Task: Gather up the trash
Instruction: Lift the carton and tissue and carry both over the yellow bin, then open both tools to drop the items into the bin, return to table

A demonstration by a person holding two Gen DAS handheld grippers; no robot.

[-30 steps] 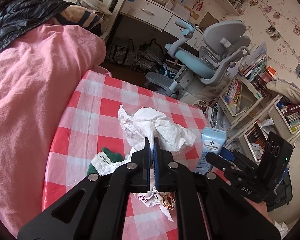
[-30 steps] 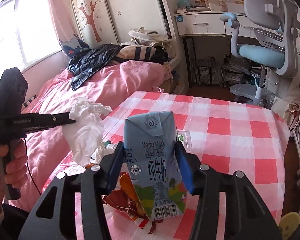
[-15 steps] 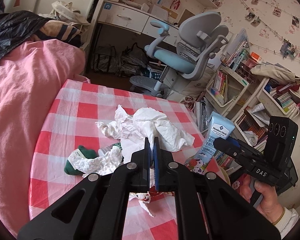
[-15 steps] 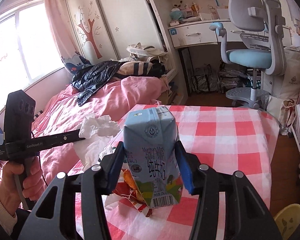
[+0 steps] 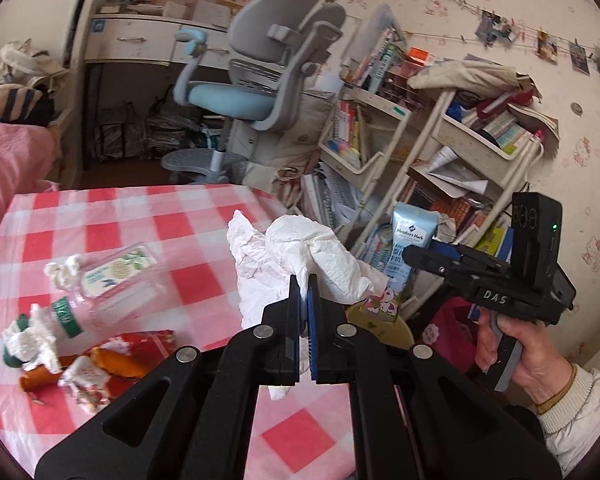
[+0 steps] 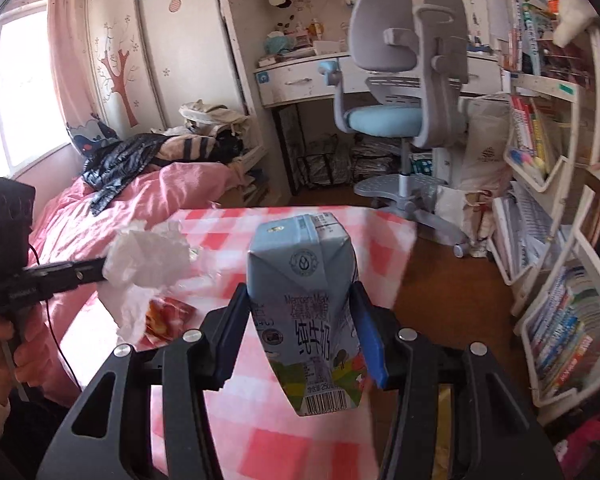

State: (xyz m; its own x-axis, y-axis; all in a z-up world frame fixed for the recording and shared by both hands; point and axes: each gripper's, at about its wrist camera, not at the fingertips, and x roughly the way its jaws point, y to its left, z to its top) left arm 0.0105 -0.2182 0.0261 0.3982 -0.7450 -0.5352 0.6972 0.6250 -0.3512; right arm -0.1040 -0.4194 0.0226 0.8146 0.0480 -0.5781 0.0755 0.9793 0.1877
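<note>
My left gripper (image 5: 304, 280) is shut on a crumpled white tissue (image 5: 300, 256) and holds it above the right edge of the red-checked table (image 5: 148, 216); the tissue also shows in the right wrist view (image 6: 148, 264). My right gripper (image 6: 304, 320) is shut on a blue milk carton (image 6: 304, 320), upright in the air past the table's edge; the carton also shows in the left wrist view (image 5: 408, 248). On the table lie a clear plastic bottle (image 5: 100, 292), small tissue wads (image 5: 32, 344) and a red-orange snack wrapper (image 5: 112, 360).
A yellow bin rim (image 5: 384, 324) shows below the carton beside the table. A grey and blue desk chair (image 6: 400, 92) stands beyond the table. Bookshelves (image 6: 556, 200) crowd the right side. A pink bed (image 6: 120, 208) lies to the left.
Both grippers have swung to the right with their loads, off the table's middle toward its right edge. The bottle and wrapper on the table have come into the left wrist view.
</note>
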